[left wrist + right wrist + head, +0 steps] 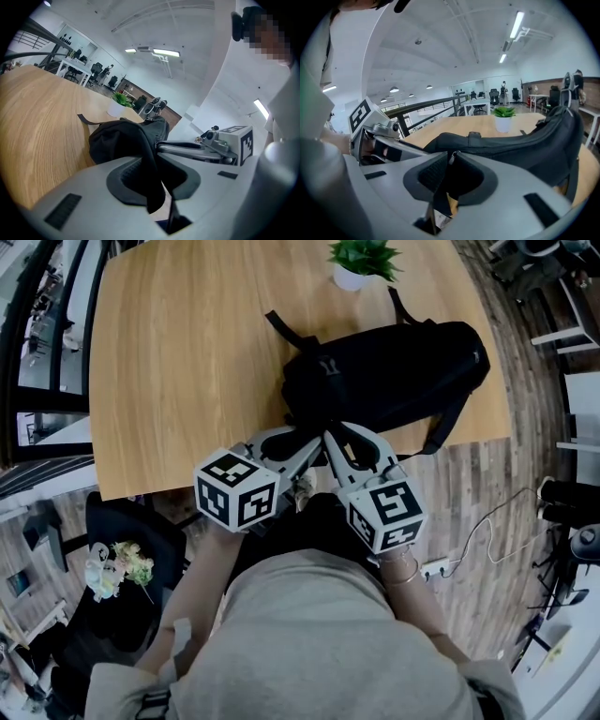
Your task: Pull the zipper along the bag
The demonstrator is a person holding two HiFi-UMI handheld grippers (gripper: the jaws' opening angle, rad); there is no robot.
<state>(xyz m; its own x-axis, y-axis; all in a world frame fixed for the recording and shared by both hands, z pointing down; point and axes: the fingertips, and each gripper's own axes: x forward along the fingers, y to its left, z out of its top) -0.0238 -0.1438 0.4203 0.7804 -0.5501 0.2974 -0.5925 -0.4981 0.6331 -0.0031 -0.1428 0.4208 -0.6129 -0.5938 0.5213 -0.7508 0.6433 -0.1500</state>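
Observation:
A black backpack [394,371] lies on the wooden table [187,362], close to its near edge. Both grippers meet at the bag's near left end. My left gripper [312,443] is shut on a fold of the bag's black fabric [149,154], which hangs down between its pads. My right gripper [330,439] is shut on the zipper pull [451,158] at the start of the zip line [501,151]; a dark tab hangs down between its jaws. In the right gripper view the backpack [534,140] stretches away to the right.
A small potted plant [361,263] stands at the table's far edge behind the bag. One bag strap [441,432] hangs over the near edge. A dark chair [117,568] with flowers is at the lower left, and a power strip [439,566] lies on the floor.

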